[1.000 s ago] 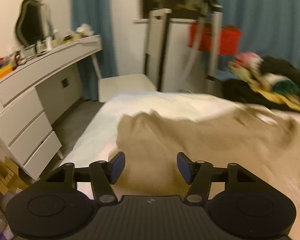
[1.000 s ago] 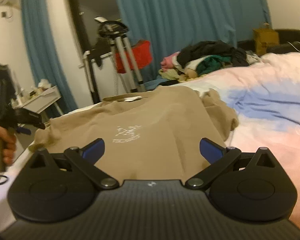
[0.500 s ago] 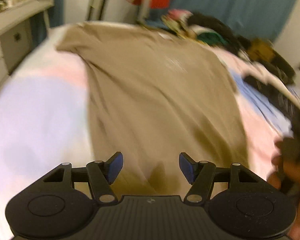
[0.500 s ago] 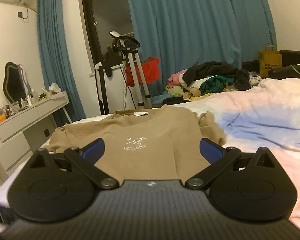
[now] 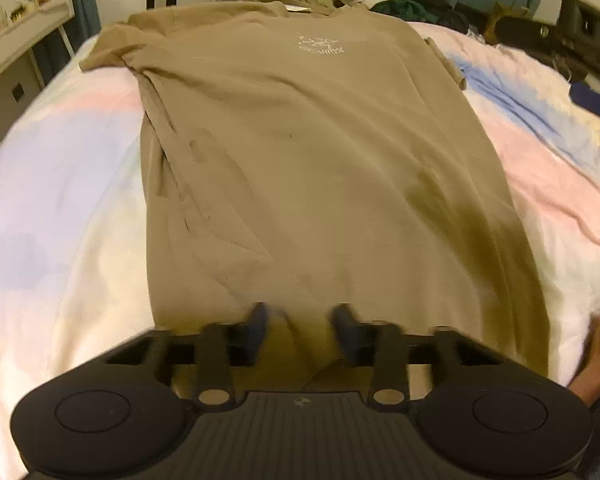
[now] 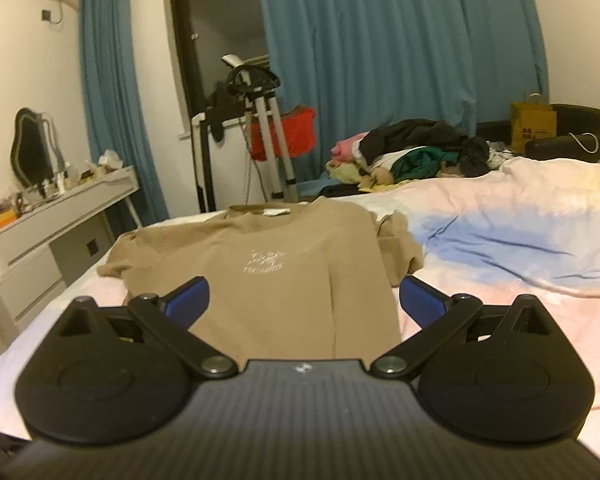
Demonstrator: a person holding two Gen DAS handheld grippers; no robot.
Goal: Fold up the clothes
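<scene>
A tan T-shirt (image 5: 312, 152) with a small white chest print lies flat, front up, on a pastel bedspread (image 5: 60, 208), collar far from me. It also shows in the right wrist view (image 6: 284, 280). My left gripper (image 5: 300, 330) hovers over the shirt's near hem, its blue-padded jaws partly apart and blurred, holding nothing. My right gripper (image 6: 302, 298) is wide open and empty, low over the near end of the shirt.
A pile of loose clothes (image 6: 412, 156) sits at the far end of the bed. A white dresser (image 6: 48, 236) with a mirror stands on the left. A garment steamer stand (image 6: 260, 128) and blue curtains (image 6: 400, 48) are behind.
My left gripper has swung from the dresser side to above the shirt's near hem, and its jaws have narrowed. My right gripper has lowered and stayed wide open.
</scene>
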